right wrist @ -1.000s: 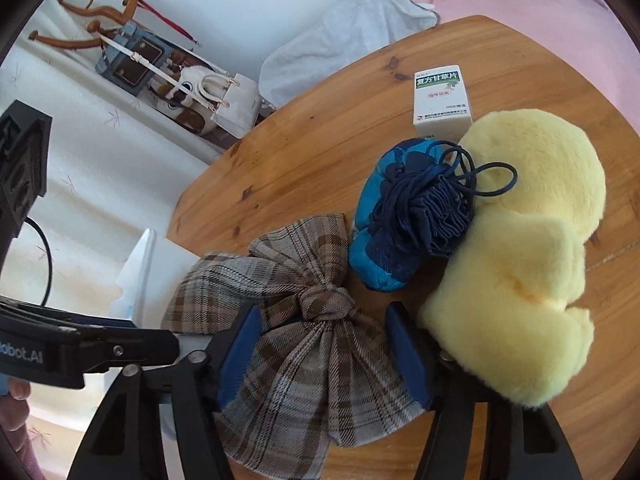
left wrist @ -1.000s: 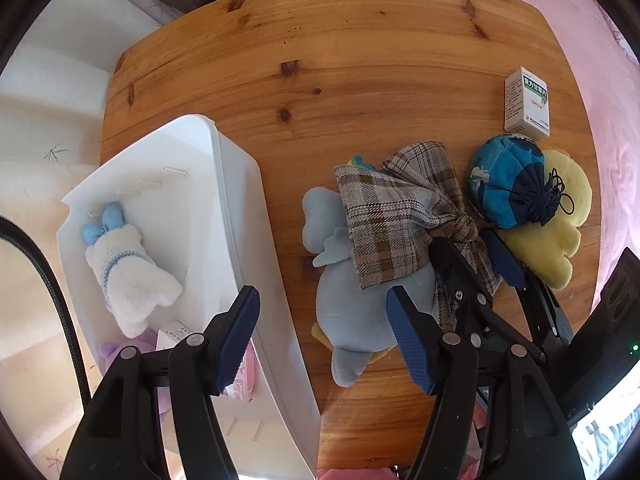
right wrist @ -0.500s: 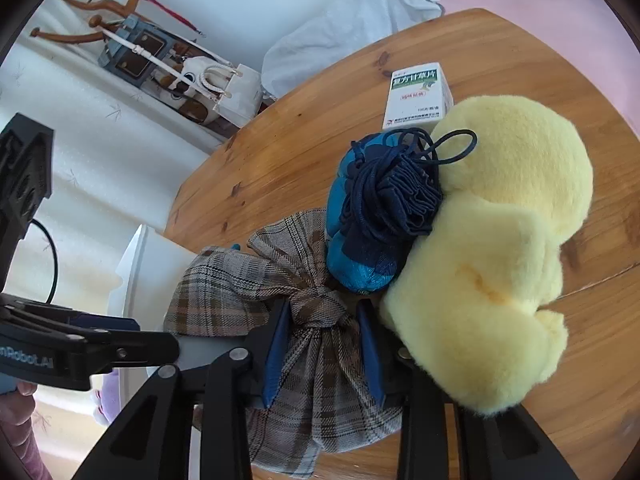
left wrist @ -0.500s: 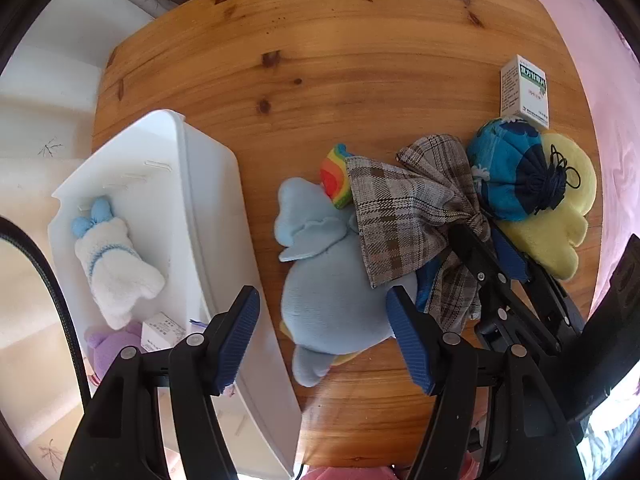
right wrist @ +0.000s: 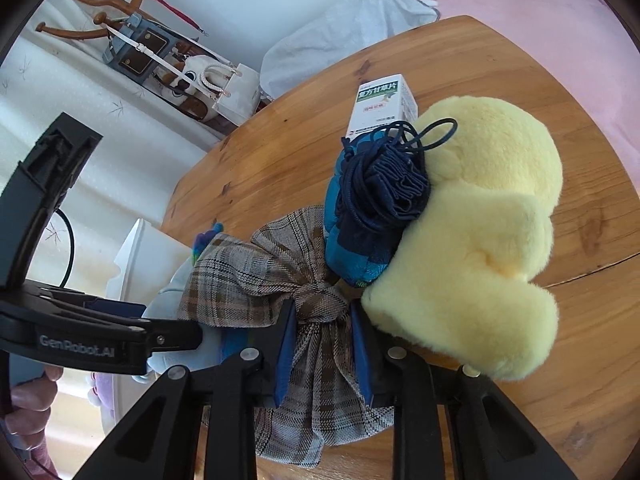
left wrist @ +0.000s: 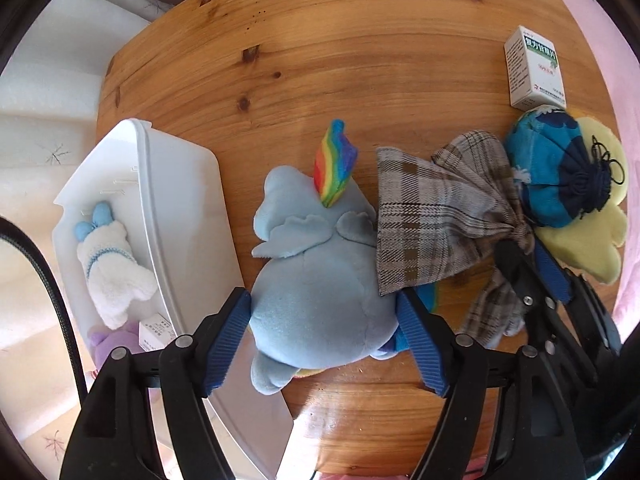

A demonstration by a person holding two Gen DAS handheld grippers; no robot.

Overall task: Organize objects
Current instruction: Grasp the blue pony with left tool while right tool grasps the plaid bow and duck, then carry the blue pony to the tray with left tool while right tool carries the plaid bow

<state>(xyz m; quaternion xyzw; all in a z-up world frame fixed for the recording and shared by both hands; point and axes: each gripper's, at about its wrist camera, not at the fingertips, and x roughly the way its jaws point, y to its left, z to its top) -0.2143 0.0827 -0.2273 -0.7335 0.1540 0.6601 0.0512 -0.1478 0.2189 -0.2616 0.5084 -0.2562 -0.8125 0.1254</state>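
A light blue plush pony (left wrist: pixel 320 280) with a rainbow mane lies on the wooden table (left wrist: pixel 360 60). My left gripper (left wrist: pixel 324 324) points down over it. Its jaws are opening and its pads straddle the pony's rump without squeezing it. A plaid fabric bow (left wrist: pixel 432 220) drapes over the pony's right side. My right gripper (right wrist: pixel 322 340) is shut on the plaid bow (right wrist: pixel 256 276) at its knot. The right gripper (left wrist: pixel 528 252) also shows in the left wrist view, clamped at the knot.
A white bin (left wrist: pixel 180 208) left of the pony holds a white plush (left wrist: pixel 112 264), a purple toy (left wrist: pixel 112 340) and a small box (left wrist: pixel 156 328). A blue drawstring pouch (right wrist: pixel 372 208) lies on a yellow plush (right wrist: pixel 480 248). A medicine box (right wrist: pixel 382 106) stands behind them.
My left gripper moved from beside the bin to over the pony, sank, and its jaws spread around it. My right gripper's jaws closed on the bow's knot.
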